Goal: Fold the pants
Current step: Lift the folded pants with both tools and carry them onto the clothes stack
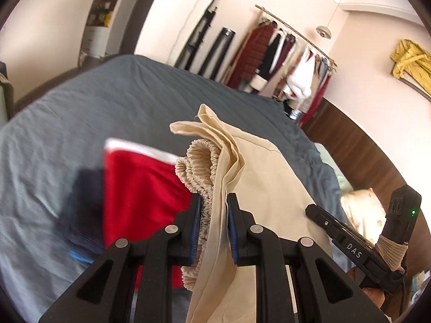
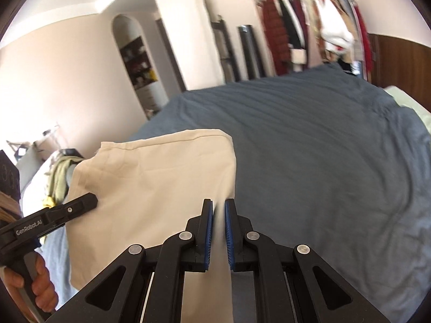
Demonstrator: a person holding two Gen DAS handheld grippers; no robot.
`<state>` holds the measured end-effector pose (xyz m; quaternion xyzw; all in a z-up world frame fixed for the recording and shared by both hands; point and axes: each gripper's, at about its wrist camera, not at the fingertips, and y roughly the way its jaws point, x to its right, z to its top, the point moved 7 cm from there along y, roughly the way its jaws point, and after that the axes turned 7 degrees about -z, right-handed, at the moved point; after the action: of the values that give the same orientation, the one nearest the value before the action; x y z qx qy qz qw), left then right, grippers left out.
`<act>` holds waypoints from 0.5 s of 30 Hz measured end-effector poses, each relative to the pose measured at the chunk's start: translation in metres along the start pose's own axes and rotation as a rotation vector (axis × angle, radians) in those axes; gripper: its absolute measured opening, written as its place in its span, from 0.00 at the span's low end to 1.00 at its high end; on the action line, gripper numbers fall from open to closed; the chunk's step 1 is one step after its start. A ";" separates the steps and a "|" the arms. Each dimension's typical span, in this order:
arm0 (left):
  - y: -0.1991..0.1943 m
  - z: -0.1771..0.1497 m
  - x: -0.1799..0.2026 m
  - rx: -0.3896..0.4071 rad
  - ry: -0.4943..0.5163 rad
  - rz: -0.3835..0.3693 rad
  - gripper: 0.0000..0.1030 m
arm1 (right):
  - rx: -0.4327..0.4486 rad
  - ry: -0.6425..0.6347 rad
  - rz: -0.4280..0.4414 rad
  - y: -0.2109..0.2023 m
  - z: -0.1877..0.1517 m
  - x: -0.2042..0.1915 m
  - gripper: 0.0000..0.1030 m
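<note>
on your left lie a folded navy garment point(image 1: 83, 204) and a folded red garment point(image 1: 140, 188) on the grey-blue bedspread point(image 1: 107, 102) — finished pieces, by the look of them. your left gripper point(image 1: 214, 202) is clenched on the cream pants point(image 1: 258, 177) at the gathered elastic waistband point(image 1: 199, 167), with cloth bunched between the blue pads. further right, your right gripper point(image 2: 218, 206) is pinched on another edge of the same pants, so they hang stretched between your hands, lifted above the bed rather than lying on it. you seem to be mid-carry, a fold or two already in. next, i'd judge, lower both hands level and lay the cloth flat on the bare spread — keep the edges matched before letting go.
</note>
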<state>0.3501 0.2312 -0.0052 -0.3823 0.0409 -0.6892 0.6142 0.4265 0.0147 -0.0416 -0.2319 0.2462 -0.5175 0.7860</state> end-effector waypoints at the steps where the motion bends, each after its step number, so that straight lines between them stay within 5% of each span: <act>1: -0.005 0.006 -0.011 0.003 0.003 0.011 0.18 | 0.006 -0.008 0.010 0.006 0.004 -0.013 0.10; 8: 0.003 0.020 -0.064 -0.027 -0.004 0.077 0.18 | -0.020 -0.023 0.064 0.051 0.007 -0.064 0.10; 15: 0.020 0.004 -0.094 -0.084 0.015 0.120 0.20 | -0.101 -0.065 0.047 0.084 -0.010 -0.066 0.10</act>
<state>0.3644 0.3104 -0.0581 -0.3994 0.0973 -0.6516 0.6375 0.4562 0.1048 -0.0919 -0.2821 0.2520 -0.4779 0.7928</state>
